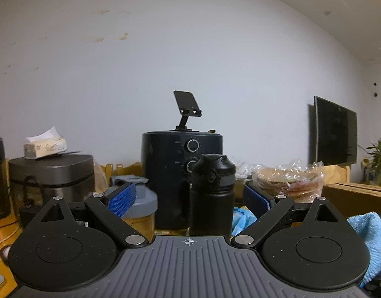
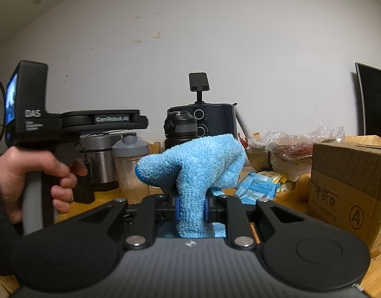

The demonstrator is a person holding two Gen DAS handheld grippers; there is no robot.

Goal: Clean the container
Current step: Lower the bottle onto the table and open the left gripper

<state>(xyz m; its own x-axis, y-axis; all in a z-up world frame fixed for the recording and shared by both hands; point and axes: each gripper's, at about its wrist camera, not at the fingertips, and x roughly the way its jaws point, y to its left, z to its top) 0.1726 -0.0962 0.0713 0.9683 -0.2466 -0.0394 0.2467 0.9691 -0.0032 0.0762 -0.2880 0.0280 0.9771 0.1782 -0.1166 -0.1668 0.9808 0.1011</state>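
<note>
Straight ahead in the left wrist view, the left gripper [image 1: 189, 195] holds its fingers spread around the upright black bottle [image 1: 211, 193], seemingly to steady it, while the right wrist view shows the right gripper [image 2: 192, 208] pinching a blue cloth [image 2: 195, 168], ready for wiping.

Wall: you face plain white wall [image 1: 190, 49], faintly stained.
Screen: dark flat screen [image 1: 335, 134] hangs at your right.
Tabletop: yellowish wood tabletop [image 2: 287, 200].
Light: dim.

wooden table [image 2: 287, 200]: bottle [image 1: 211, 193], shaker [image 2: 130, 166], box [image 2: 349, 186]
</note>
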